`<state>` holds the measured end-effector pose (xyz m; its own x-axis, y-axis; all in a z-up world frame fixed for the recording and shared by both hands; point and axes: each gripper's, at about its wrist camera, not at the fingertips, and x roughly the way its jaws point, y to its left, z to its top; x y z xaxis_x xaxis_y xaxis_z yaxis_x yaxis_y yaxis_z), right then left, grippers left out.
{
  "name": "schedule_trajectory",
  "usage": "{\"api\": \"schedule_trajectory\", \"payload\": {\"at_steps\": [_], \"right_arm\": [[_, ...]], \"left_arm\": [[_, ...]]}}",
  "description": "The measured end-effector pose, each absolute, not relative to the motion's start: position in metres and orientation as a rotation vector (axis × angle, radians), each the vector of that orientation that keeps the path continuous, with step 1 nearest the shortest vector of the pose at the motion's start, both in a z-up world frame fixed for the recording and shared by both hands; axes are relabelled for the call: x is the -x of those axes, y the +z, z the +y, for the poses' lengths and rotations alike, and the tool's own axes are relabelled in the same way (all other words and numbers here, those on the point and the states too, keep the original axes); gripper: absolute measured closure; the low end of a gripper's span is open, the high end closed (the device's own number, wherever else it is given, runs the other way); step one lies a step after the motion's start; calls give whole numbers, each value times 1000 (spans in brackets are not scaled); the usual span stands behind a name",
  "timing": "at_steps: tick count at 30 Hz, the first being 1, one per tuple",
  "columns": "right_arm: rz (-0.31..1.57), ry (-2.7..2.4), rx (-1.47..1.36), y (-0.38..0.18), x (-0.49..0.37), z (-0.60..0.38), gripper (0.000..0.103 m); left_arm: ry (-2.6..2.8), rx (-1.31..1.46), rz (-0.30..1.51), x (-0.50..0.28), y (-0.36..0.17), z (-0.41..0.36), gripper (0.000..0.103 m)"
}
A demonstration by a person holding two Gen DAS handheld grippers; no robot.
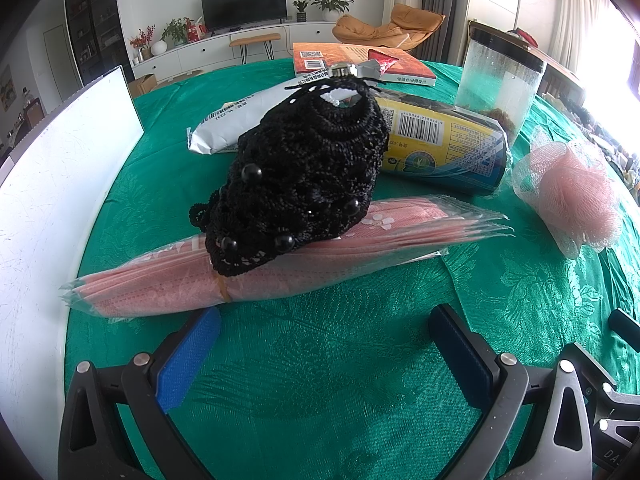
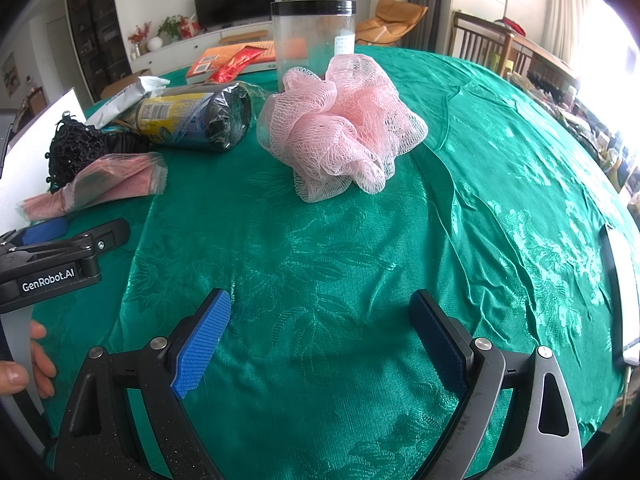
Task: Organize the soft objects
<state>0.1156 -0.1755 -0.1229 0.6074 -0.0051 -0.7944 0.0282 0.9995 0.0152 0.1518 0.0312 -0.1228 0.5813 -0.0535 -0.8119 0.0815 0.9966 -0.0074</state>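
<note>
A black crocheted beaded pouch [image 1: 304, 176] lies on a pink packet of face masks [image 1: 280, 264] on the green tablecloth. A pink mesh bath pouf [image 1: 572, 196] sits to the right; it also shows in the right wrist view [image 2: 340, 128]. My left gripper [image 1: 324, 344] is open and empty, just in front of the mask packet. My right gripper [image 2: 320, 332] is open and empty, a short way in front of the pouf. The pouch [image 2: 76, 152] and mask packet [image 2: 100, 184] show at the left of the right wrist view, with the left gripper body [image 2: 52, 260].
A yellow and black wrapped roll [image 1: 444, 148], a white packet [image 1: 240, 116], an orange book [image 1: 360, 62] and a clear jar with a black lid [image 1: 500, 80] stand behind. A white board [image 1: 48, 184] stands at the left. The table edge curves at the right [image 2: 616, 280].
</note>
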Motion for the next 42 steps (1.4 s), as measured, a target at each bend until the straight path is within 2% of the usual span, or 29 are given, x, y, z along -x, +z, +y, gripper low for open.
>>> {"api": "schedule_trajectory", "payload": {"at_steps": [11, 16, 24, 27, 33, 38, 42], "right_arm": [[918, -19, -27, -123, -115, -175, 10], [918, -20, -27, -123, -115, -176, 10], [918, -19, -27, -123, -115, -176, 10], [918, -19, -27, -123, -115, -175, 10], [918, -18, -27, -122, -113, -174, 10], [918, -18, -27, -122, -113, -173, 10], [918, -17, -27, -121, -113, -173, 10]], "left_arm": [[-180, -75, 1091, -118, -113, 43, 0], [-201, -65, 1021, -117, -86, 50, 0], [-170, -357, 881, -156, -86, 19, 0], [-242, -422, 966, -176, -107, 21, 1], [-659, -132, 1106, -134, -72, 42, 3], [-459, -235, 1009, -128, -62, 46, 2], [-399, -337, 935, -148, -77, 36, 2]]}}
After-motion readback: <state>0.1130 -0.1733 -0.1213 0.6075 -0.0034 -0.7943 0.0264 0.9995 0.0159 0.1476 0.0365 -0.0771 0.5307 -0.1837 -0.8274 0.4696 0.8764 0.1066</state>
